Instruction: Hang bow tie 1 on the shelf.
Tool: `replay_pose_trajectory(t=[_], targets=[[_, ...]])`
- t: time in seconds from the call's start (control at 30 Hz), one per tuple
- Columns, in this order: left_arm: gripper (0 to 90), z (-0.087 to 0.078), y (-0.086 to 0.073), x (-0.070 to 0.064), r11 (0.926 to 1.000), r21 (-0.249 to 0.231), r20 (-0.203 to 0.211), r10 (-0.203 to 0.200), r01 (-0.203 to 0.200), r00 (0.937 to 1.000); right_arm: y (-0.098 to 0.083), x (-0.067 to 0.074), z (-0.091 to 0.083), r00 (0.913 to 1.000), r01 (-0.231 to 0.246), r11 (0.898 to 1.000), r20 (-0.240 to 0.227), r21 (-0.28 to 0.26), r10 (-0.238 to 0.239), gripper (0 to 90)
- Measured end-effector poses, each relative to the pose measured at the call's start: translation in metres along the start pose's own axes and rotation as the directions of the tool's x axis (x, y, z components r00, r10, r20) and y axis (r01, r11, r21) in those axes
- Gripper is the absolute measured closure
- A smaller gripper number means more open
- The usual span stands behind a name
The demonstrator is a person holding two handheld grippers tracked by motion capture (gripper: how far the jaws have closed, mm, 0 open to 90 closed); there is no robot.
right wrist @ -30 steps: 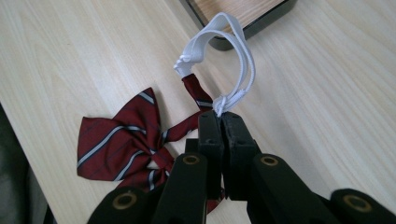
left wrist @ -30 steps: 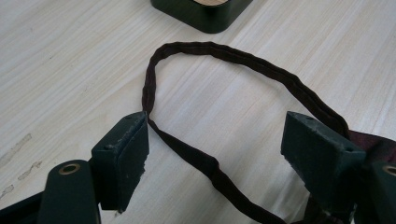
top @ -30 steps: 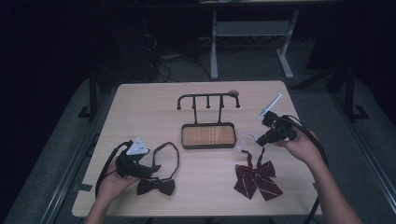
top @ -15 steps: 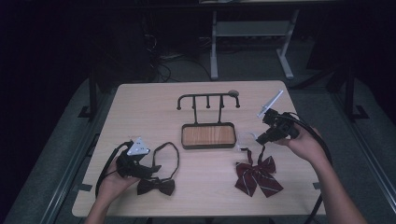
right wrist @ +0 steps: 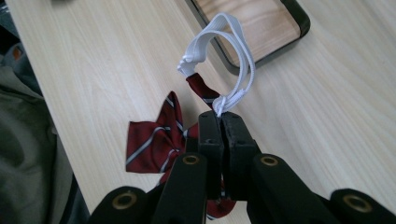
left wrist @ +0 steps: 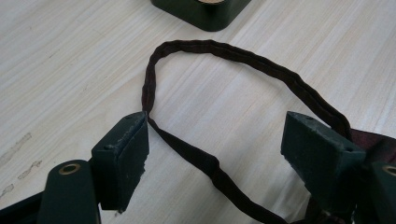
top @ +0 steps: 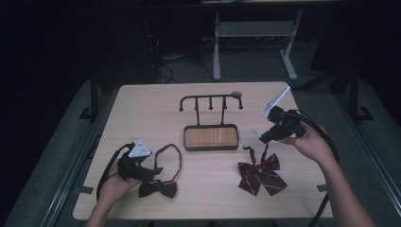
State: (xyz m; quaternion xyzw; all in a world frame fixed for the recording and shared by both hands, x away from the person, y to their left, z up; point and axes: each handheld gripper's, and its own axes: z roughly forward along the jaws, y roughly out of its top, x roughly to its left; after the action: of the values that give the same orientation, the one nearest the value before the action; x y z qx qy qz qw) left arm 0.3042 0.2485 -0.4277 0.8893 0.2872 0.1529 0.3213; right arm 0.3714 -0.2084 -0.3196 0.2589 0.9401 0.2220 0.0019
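The jaws of the right gripper (right wrist: 221, 122) are clamped on the white elastic loop (right wrist: 236, 56) of a dark red striped bow tie (top: 260, 173), which lies on the tabletop (top: 146, 113) right of the stand's wooden tray (top: 211, 137). The left gripper (left wrist: 215, 140) has its jaws apart, straddling the strap (left wrist: 219, 51) of a black bow tie (top: 158, 188) near the front edge.
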Motion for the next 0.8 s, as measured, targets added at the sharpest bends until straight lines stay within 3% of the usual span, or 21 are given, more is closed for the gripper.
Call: replay_pose_trajectory(t=[0.13, 0.8], targets=[[23.8, 0.000, 0.000, 0.000, 1.0000, -0.004, 0.000, -0.002, 0.002, 1.0000, 0.004, 0.004, -0.008, 0.9999, 0.015, 1.000, -0.004, -0.021, -0.015, 87.2], [23.9, -0.001, 0.000, 0.001, 0.9999, -0.013, -0.005, -0.006, 0.006, 1.0000, 0.023, 0.009, -0.028, 0.9987, 0.049, 0.999, 0.017, -0.024, -0.048, 87.2]])
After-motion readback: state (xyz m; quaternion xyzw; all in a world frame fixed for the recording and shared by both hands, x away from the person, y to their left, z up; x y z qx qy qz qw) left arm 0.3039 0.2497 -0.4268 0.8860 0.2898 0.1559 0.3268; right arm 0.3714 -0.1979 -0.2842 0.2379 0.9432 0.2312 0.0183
